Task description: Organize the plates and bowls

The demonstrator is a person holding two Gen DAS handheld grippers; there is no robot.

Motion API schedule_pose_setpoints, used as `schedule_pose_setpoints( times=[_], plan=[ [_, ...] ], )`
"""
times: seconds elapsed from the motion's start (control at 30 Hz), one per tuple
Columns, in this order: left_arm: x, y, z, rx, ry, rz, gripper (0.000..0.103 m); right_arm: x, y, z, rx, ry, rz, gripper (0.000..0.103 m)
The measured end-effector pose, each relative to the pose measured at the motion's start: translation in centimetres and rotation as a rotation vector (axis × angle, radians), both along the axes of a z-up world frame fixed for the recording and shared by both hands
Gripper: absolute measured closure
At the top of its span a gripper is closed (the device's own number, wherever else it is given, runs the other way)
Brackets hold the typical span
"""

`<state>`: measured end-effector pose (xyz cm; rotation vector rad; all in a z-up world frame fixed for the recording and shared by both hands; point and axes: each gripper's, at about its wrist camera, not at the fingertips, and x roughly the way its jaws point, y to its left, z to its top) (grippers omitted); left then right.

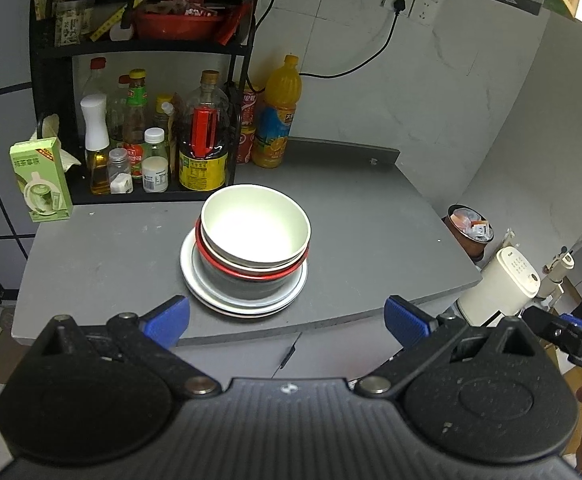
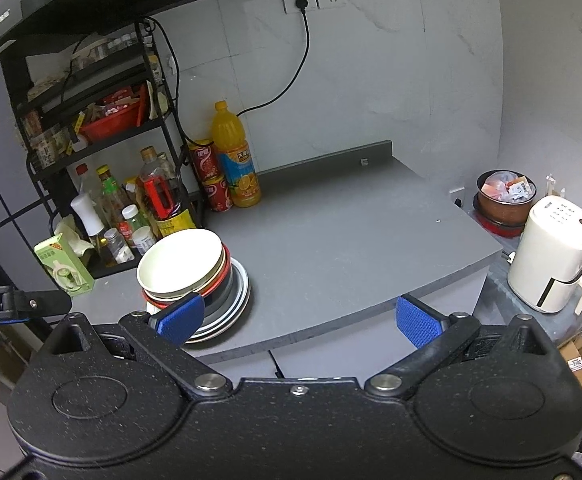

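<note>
Grey counter (image 1: 351,220): wide, bare on right side. Black rack (image 1: 51,120) with bottles at far left.

One stack near left-centre of counter: white plates (image 1: 247,306) at bottom, dark bowl (image 1: 243,286) on them, red-rimmed bowl (image 1: 247,274), cream bowl (image 1: 255,229) on top, sitting a little tilted.

Left gripper (image 1: 287,320): tongs wide, holding nothing, just before stack.

Right gripper (image 2: 299,318): tongs wide, empty, right of stack.

Judgement: stacking looks finished; perhaps only straightening top bowl is left.

Counter (image 2: 331,232) right of dish stack (image 1: 247,256) open (bottles (image 1: 151,148) crowd left).
</note>
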<state>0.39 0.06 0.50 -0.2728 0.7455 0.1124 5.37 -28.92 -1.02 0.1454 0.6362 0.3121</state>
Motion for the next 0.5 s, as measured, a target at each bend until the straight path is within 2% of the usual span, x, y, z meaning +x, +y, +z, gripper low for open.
schedule_pose_setpoints(
  times=[0.5],
  plan=[
    [-3.0, -0.6, 0.0, 0.046, -0.017, -0.050, 0.001, -3.5, 0.8, 0.7, -0.037, -0.040, -0.055, 0.000]
  ],
)
